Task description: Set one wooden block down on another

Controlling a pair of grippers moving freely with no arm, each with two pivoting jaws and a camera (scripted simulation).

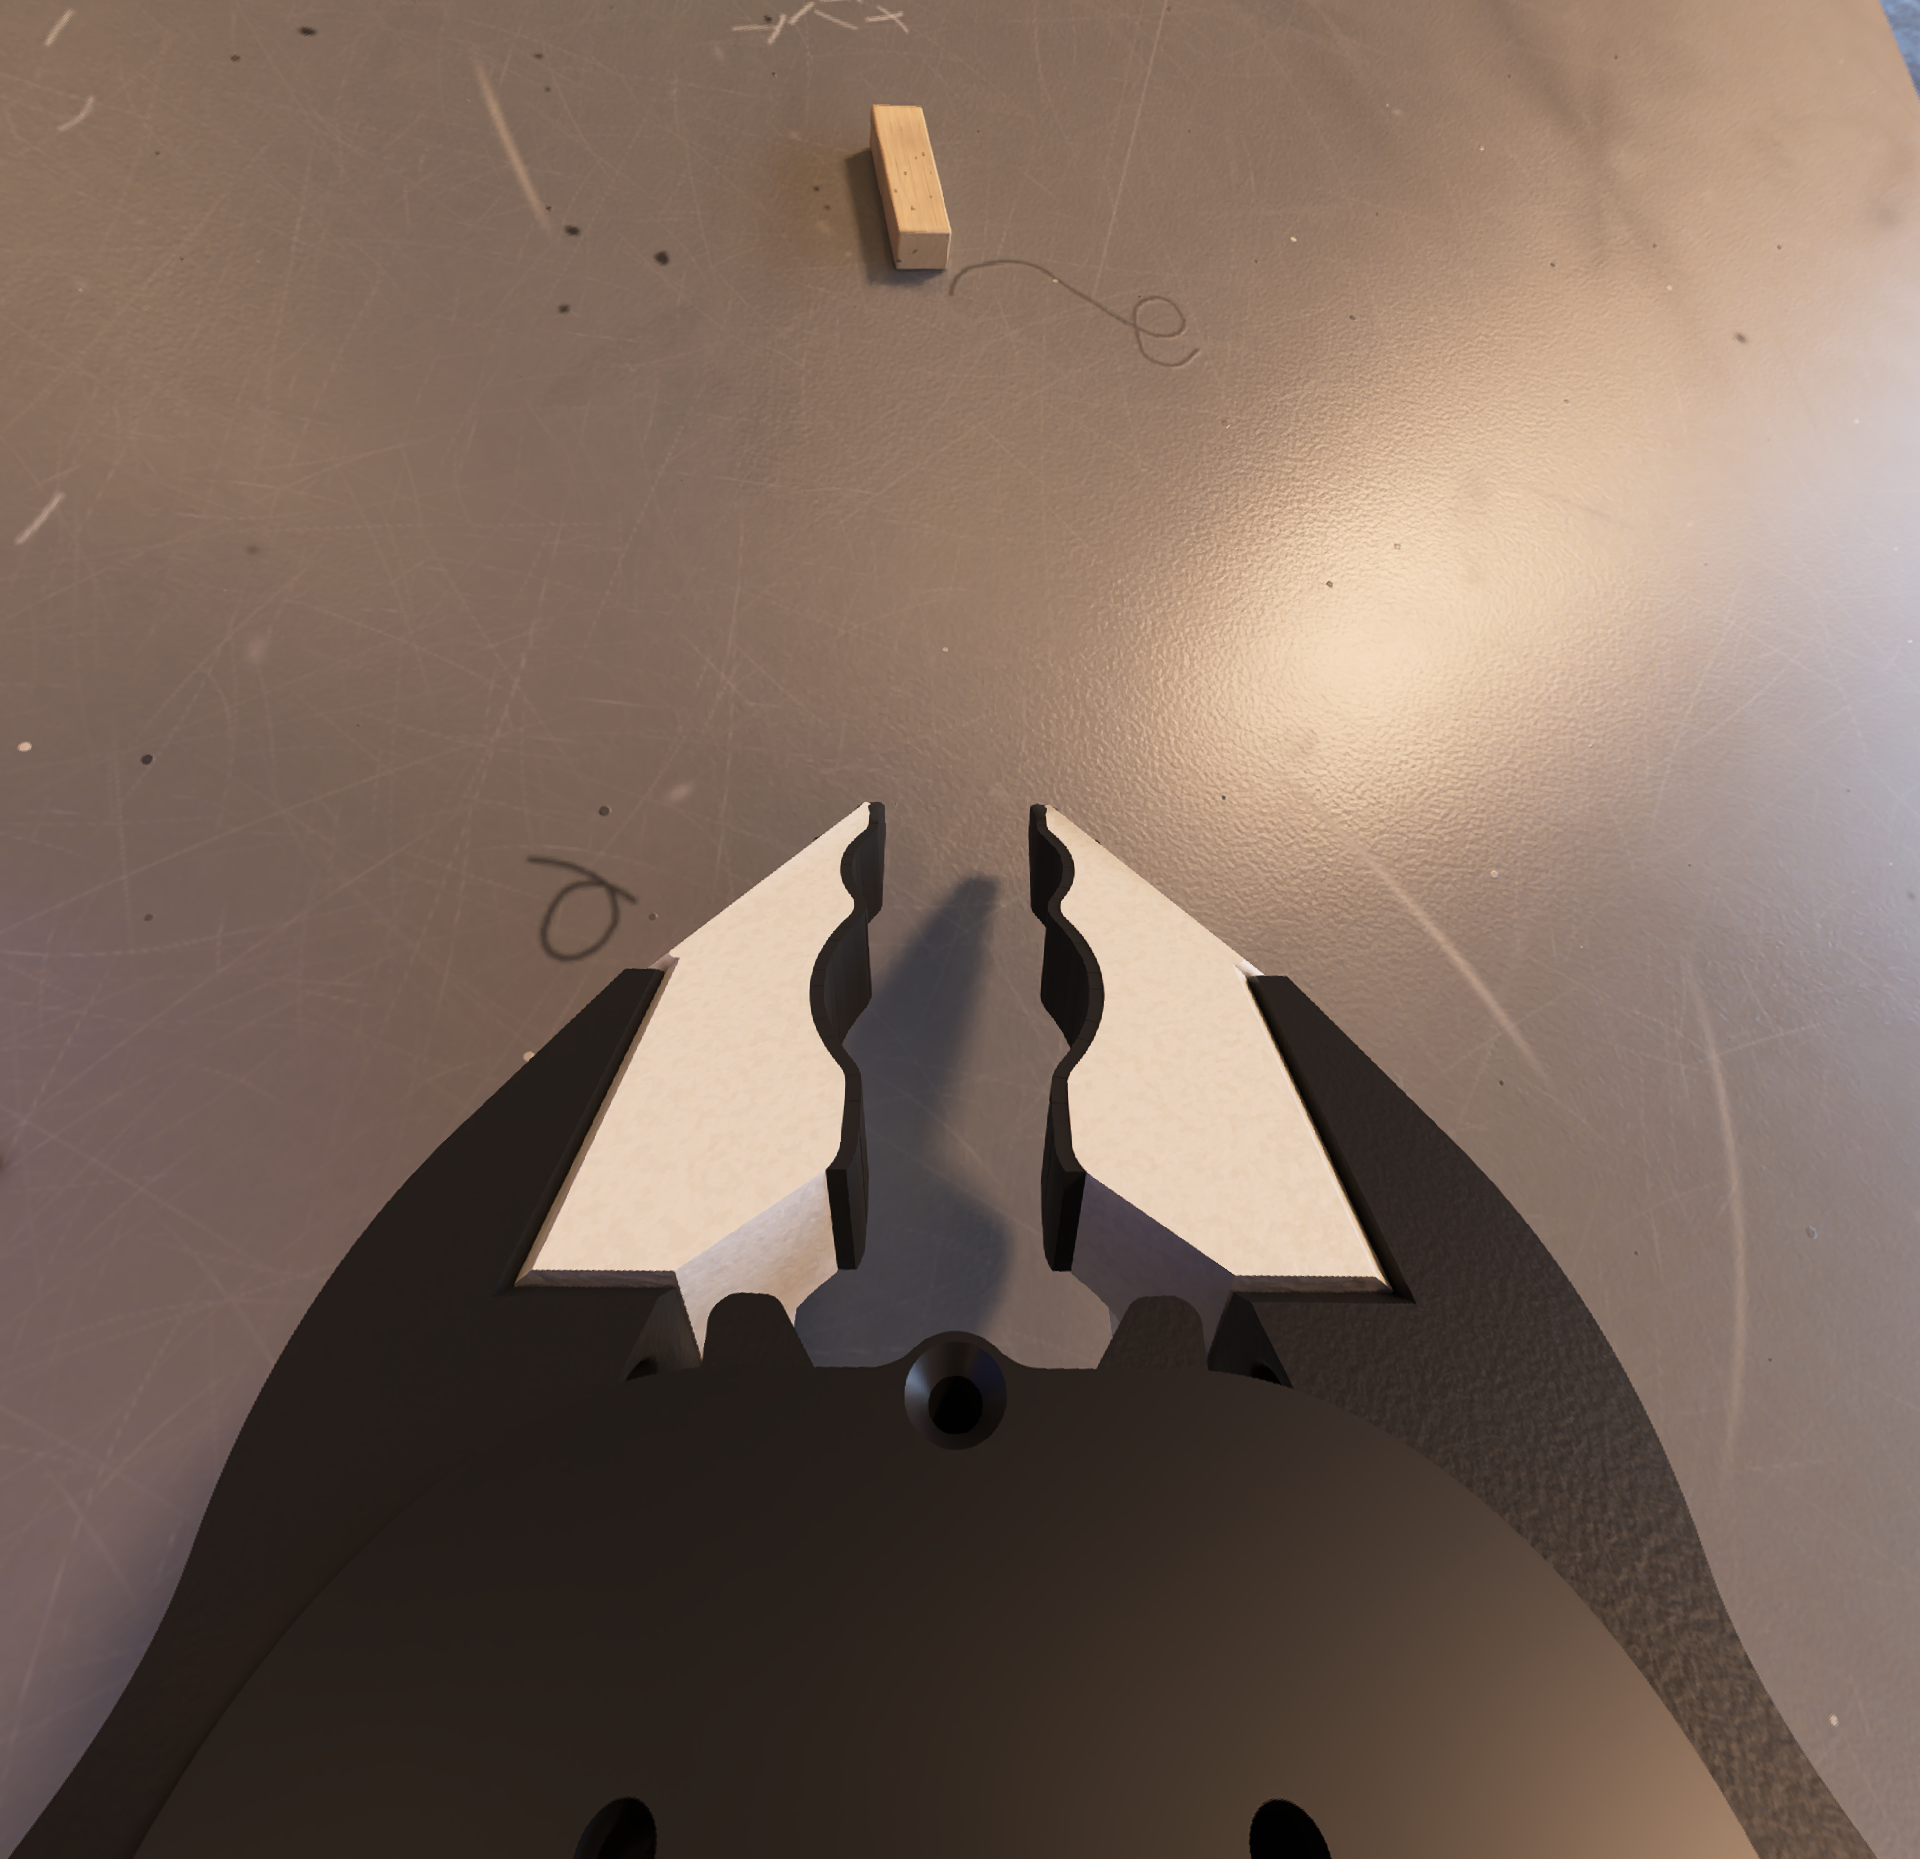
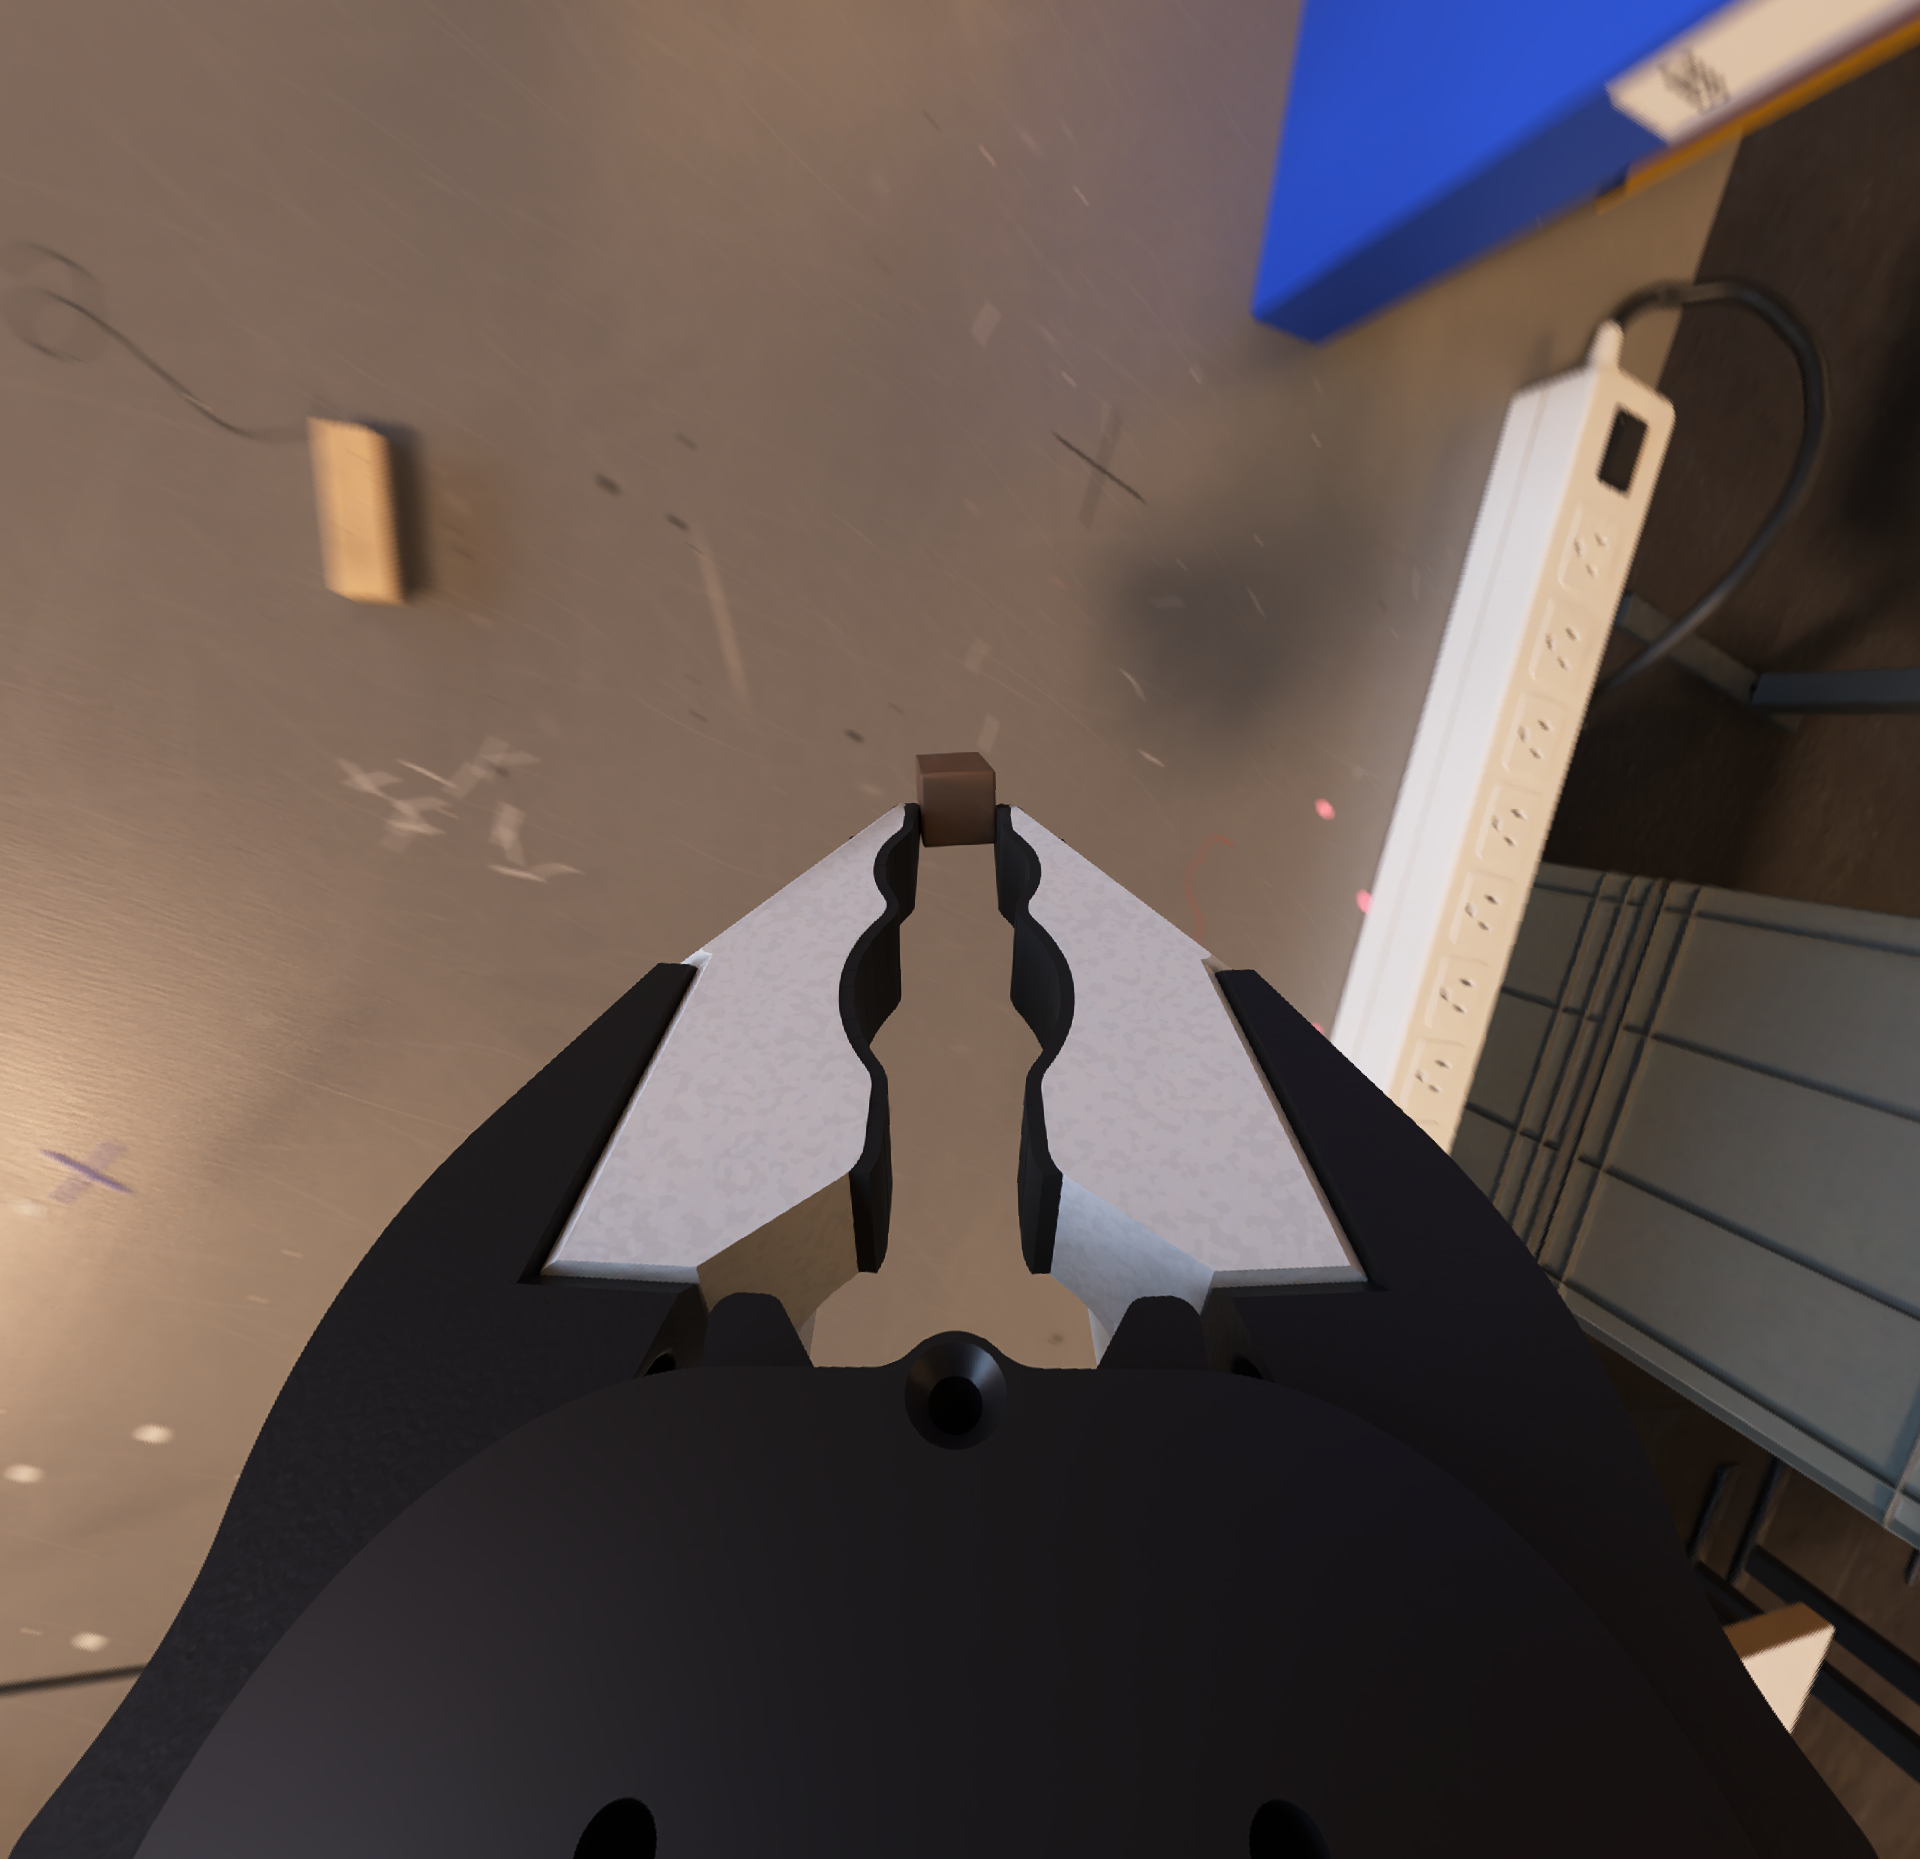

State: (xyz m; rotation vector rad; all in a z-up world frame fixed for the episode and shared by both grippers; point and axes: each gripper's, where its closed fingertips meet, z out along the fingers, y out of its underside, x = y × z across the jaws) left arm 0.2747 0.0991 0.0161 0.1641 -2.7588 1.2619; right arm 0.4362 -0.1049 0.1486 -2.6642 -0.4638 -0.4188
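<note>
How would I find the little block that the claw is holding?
Start at the grey table, then find the right gripper hanging above it. Pinched at its fingertips is the small dark brown block. The pale long block lies flat on the table; this one is darker and cube-shaped.

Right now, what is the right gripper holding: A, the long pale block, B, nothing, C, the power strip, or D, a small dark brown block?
D: the right gripper is shut on the small dark brown block at its fingertips, while the long pale block lies apart on the table.
</note>
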